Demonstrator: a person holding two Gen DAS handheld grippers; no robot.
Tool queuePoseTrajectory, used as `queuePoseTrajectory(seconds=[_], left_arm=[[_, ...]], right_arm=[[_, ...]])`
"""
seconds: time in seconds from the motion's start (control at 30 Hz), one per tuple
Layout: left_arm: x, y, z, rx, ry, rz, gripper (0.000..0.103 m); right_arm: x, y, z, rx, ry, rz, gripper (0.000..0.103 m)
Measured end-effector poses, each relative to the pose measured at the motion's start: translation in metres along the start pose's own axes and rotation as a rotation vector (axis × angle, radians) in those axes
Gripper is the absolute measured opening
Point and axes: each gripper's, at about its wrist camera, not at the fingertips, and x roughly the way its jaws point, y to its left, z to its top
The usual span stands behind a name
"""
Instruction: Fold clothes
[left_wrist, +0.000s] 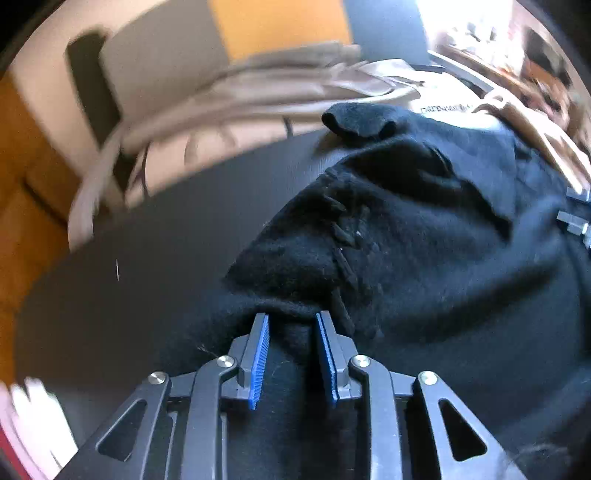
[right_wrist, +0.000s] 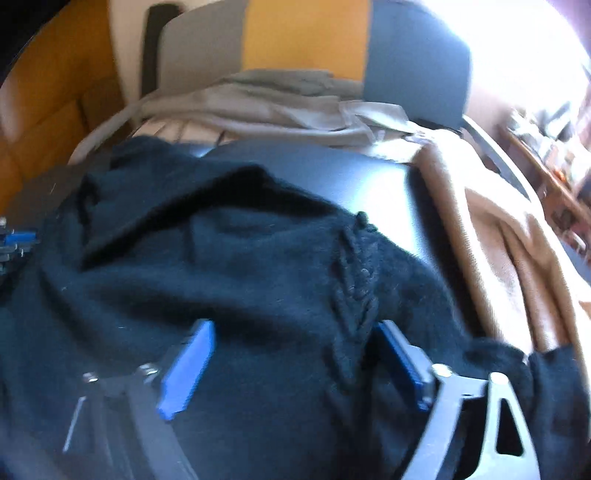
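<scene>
A black knit sweater (left_wrist: 406, 240) with a braided cable seam lies crumpled on a dark table (left_wrist: 155, 258). My left gripper (left_wrist: 291, 314) is closed on a bunched fold of the sweater's near edge, and thick fabric fills the narrow gap between its blue pads. In the right wrist view the sweater (right_wrist: 240, 277) spreads beneath my right gripper (right_wrist: 295, 325). That gripper stands wide open over the fabric, beside the cable seam (right_wrist: 360, 280). The right gripper's tips (left_wrist: 576, 218) show at the edge of the left wrist view.
Beige and grey garments (right_wrist: 280, 103) are heaped at the table's far edge, and a tan garment (right_wrist: 498, 240) hangs over the right side. Behind them is a chair back (right_wrist: 306, 40) in grey, yellow and blue. A wooden floor (left_wrist: 22, 184) lies to the left.
</scene>
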Motion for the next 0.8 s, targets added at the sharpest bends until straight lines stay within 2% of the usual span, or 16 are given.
queuePoseTrajectory(seconds=[0.07, 0.13, 0.23, 0.33, 0.4, 0.43, 0.47, 0.5, 0.57, 0.7, 0.8], left_arm=[[0.005, -0.003, 0.006, 0.048, -0.031, 0.058, 0.032], [0.009, 0.001, 0.014, 0.05, -0.039, 0.061, 0.032], [0.0, 0.022, 0.022, -0.09, -0.013, 0.007, 0.03], [-0.036, 0.034, 0.007, -0.205, -0.066, -0.044, 0.03], [-0.065, 0.037, -0.013, -0.251, -0.1, -0.086, 0.03], [-0.078, 0.038, -0.027, -0.275, -0.106, -0.105, 0.03], [-0.09, 0.039, -0.043, -0.298, -0.106, -0.121, 0.03], [-0.101, 0.04, -0.059, -0.322, -0.107, -0.137, 0.03], [-0.12, 0.041, -0.09, -0.363, -0.101, -0.168, 0.03], [-0.146, 0.031, -0.176, -0.449, -0.06, -0.211, 0.03], [-0.152, 0.022, -0.23, -0.536, -0.016, -0.271, 0.03]], right_arm=[[0.009, -0.014, 0.01, 0.03, -0.004, -0.007, 0.102], [0.015, -0.019, 0.018, 0.01, -0.009, -0.018, 0.102], [0.02, -0.026, 0.026, -0.001, -0.011, -0.013, 0.102], [0.011, -0.025, 0.028, -0.021, -0.004, -0.014, 0.102], [0.002, -0.023, 0.029, -0.038, 0.002, -0.016, 0.099], [-0.002, -0.021, 0.029, -0.047, 0.005, -0.017, 0.085], [-0.007, -0.02, 0.029, -0.056, 0.008, -0.018, 0.078], [-0.014, -0.019, 0.028, -0.064, 0.006, -0.014, 0.075], [-0.05, -0.016, 0.01, -0.066, -0.014, 0.011, 0.075], [-0.116, -0.031, -0.054, 0.048, -0.006, 0.117, 0.075], [-0.153, -0.047, -0.126, 0.175, 0.05, 0.19, 0.075]])
